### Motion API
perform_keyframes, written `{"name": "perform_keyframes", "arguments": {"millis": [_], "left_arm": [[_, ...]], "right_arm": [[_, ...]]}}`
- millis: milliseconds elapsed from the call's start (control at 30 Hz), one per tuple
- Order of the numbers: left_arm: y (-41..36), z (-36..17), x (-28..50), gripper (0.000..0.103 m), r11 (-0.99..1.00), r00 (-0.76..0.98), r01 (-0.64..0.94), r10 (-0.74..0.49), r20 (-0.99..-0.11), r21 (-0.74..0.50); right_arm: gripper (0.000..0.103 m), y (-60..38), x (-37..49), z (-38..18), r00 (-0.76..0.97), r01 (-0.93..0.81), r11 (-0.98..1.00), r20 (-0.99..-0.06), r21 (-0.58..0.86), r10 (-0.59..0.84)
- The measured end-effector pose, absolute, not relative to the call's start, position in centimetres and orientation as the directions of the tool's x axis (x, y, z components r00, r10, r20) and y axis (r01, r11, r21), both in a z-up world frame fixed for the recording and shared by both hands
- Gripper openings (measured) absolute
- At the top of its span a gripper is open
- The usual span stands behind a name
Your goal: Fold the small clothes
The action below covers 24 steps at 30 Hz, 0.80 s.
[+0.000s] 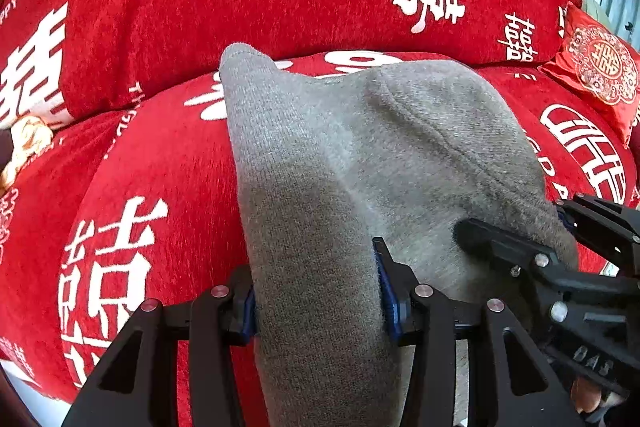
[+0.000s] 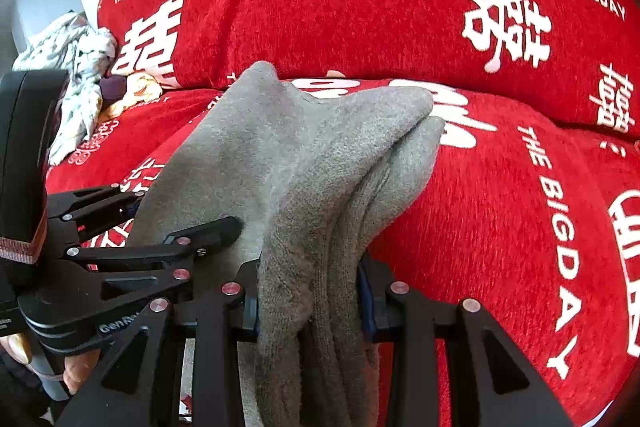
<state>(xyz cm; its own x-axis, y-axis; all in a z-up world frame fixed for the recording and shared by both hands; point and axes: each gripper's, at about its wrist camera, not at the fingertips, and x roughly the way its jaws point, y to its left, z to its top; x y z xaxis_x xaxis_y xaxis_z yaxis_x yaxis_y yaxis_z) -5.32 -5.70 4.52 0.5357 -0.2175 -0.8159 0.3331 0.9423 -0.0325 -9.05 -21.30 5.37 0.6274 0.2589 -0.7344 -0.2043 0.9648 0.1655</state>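
— Looking along the left gripper (image 1: 316, 291), what sits between its fingers?

— A grey knitted garment (image 1: 340, 163), soft and fleecy on one face. A thick fold of it fills the gap, and both blue-edged pads press into its sides, so that gripper is clenched on the cloth. The fabric runs from the 6 o'clock edge of the left wrist view up toward 12 o'clock.

— And the right gripper (image 2: 310, 301)?

— Same story in its own view. Several layers of the grey knitted garment are bunched between its two fingers, squeezed tight on both sides. It is grasping the cloth as well.

— Are the two tools near each other?

— Just beside one another. In the left wrist view the right gripper reaches in from 3 o'clock, one black finger lying against the fleecy face. In the right wrist view the left gripper comes in from 9 o'clock, touching the cloth.

— Where does the garment end?

— Its far end rests on a red sofa cover (image 1: 168, 163) printed with white characters and "THE BIGDAY". Two rounded tips point to 12 o'clock, close under the back cushions.

— Anything farther off?

— A red embroidered cushion (image 1: 600, 67) at 2 o'clock in the left view, and a crumpled patterned cloth (image 2: 76, 67) at 10 o'clock in the right view.
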Motion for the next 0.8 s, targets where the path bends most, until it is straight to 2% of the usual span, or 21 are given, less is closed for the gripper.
{"name": "perform_keyframes", "arguments": {"millis": [133, 367, 467, 600, 700, 800], "left_arm": [[-4.6, 3.9, -5.2, 0.056, 0.945, 0.525, 0.314, -0.249, -0.814, -0.086], [-3.8, 3.6, -5.6, 0.074, 0.954, 0.537, 0.291, -0.229, -0.812, -0.076], [-2.8, 4.5, -5.7, 0.074, 0.954, 0.521, 0.276, -0.253, -0.815, -0.12], [-1.8, 5.2, -3.9, 0.074, 0.967, 0.529, 0.221, -0.228, -0.818, -0.127], [-2.1, 4.4, -1.2, 0.074, 0.975, 0.473, 0.177, -0.203, -0.857, -0.133], [-2.6, 3.3, 1.1, 0.074, 0.978, 0.414, 0.14, -0.2, -0.888, -0.155]], "right_arm": [[0.043, -22.9, -8.7, 3.7, 0.603, -0.184, 0.953, -0.738, 0.24, 0.302], [0.056, -24.7, -8.5, 2.6, 0.581, -0.17, 0.928, -0.727, 0.332, 0.366], [0.057, -25.7, -9.0, 3.4, 0.591, -0.143, 0.926, -0.72, 0.35, 0.363], [0.058, -26.5, -9.1, 6.5, 0.669, -0.167, 0.933, -0.659, 0.318, 0.344], [0.058, -25.8, -7.1, 7.7, 0.644, -0.234, 0.906, -0.642, 0.353, 0.416], [0.058, -24.3, -4.1, 6.7, 0.536, -0.293, 0.859, -0.671, 0.42, 0.511]]}}
